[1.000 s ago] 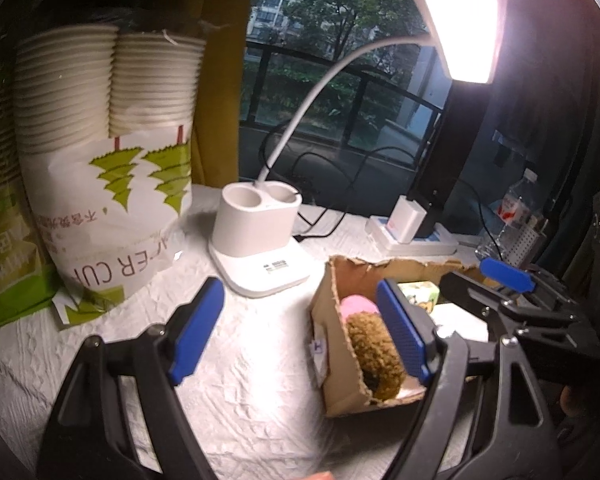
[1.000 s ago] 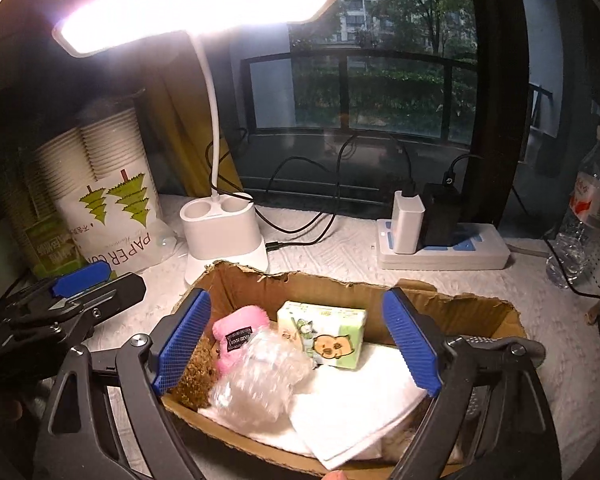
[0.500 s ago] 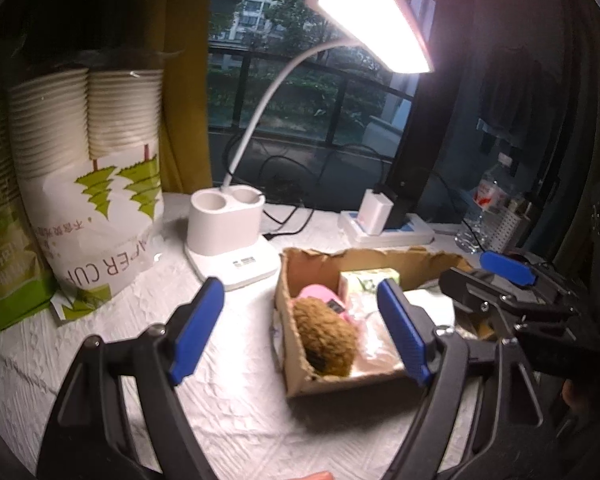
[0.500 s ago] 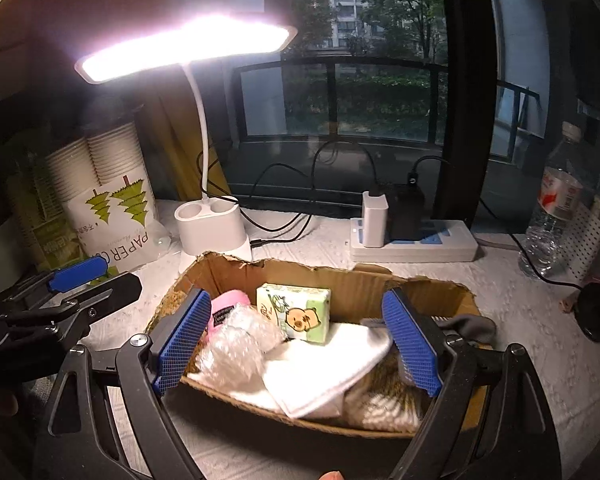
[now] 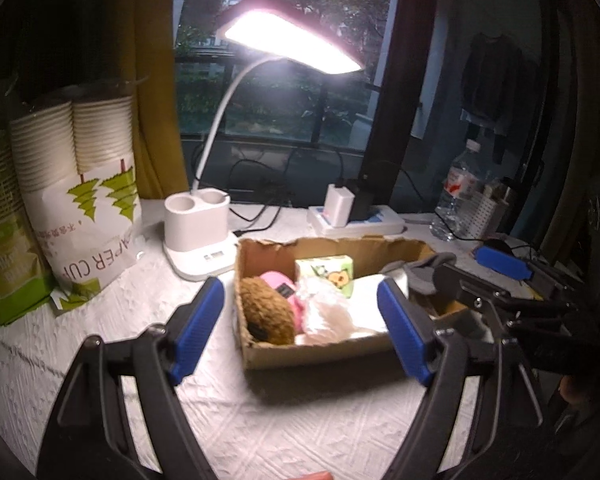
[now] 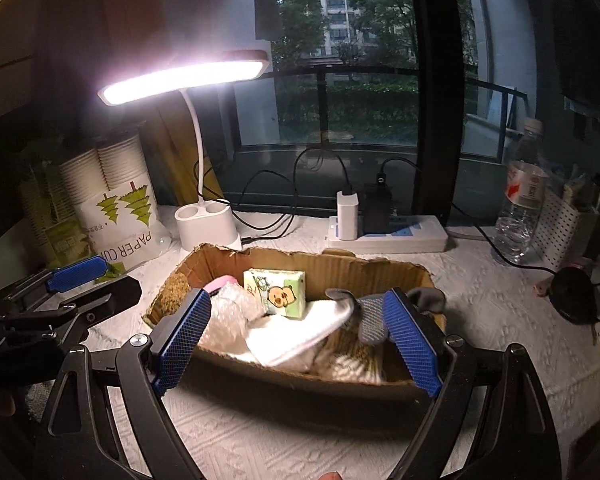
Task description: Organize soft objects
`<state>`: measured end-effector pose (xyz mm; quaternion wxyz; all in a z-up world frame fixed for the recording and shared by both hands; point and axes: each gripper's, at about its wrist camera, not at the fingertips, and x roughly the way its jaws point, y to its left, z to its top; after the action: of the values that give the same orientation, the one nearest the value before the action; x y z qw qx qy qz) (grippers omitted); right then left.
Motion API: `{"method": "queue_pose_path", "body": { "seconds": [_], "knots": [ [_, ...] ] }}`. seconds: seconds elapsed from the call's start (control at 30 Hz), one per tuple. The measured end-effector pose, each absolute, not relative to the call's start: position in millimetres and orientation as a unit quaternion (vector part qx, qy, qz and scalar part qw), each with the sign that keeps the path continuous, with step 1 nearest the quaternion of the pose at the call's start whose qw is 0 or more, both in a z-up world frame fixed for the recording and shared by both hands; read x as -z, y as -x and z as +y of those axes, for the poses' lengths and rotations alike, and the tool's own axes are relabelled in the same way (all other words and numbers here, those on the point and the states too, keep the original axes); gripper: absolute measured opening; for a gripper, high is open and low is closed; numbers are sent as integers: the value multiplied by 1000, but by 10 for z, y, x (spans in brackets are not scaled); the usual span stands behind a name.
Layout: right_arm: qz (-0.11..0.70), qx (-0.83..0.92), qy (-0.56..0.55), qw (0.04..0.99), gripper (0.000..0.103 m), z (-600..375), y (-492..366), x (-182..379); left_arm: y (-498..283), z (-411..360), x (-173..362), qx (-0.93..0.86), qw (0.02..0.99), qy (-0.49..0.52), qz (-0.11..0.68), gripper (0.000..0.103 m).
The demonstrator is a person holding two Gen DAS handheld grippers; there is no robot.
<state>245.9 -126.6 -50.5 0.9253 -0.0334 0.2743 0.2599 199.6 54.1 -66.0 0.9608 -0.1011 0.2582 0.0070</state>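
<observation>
An open cardboard box (image 5: 324, 350) (image 6: 300, 380) sits on the white tablecloth. It holds a brown plush (image 5: 266, 314), a pink soft item (image 5: 280, 284) (image 6: 220, 282), a green tissue pack (image 5: 326, 274) (image 6: 276, 293), bubble wrap (image 6: 228, 316), a white cloth (image 6: 296, 334) (image 5: 364, 304) and a grey sock (image 6: 368, 316). My left gripper (image 5: 300, 334) is open and empty, in front of the box. My right gripper (image 6: 298, 338) is open and empty, above the box's near wall. Each gripper shows in the other's view: the right one (image 5: 500, 276), the left one (image 6: 76, 280).
A lit desk lamp (image 5: 198, 236) (image 6: 208, 228) stands behind the box. A bag of paper cups (image 5: 80, 192) (image 6: 116, 208) is at the left. A power strip with chargers (image 5: 356, 220) (image 6: 384, 234) and a water bottle (image 5: 456, 196) (image 6: 520, 204) are at the back right. A perforated white holder (image 6: 560, 226) stands far right.
Both grippers have drawn back and risen from the box, so more of the table and lamp shows. Both stay open and empty. The box contents have not moved.
</observation>
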Motion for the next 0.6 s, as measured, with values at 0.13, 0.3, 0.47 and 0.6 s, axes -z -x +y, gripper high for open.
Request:
{"method": "queue_pose_path", "body": {
  "seconds": [0.13,0.3,0.47,0.6],
  "knots": [
    [273,-255,30,927,90,-1390,-2367,506,-1922,430,646,-3,961,97,259,80],
    [276,-250,29,928,90,-1504,-2255,551,-1833,307,646,1,961,92,262,80],
    [278,-245,25,928,90,-1616,-2155,584,-1746,208,638,5,961,88,263,80],
    [277,-243,24,929,90,-1668,-2086,587,-1675,143,620,7,961,85,264,80]
  ]
}}
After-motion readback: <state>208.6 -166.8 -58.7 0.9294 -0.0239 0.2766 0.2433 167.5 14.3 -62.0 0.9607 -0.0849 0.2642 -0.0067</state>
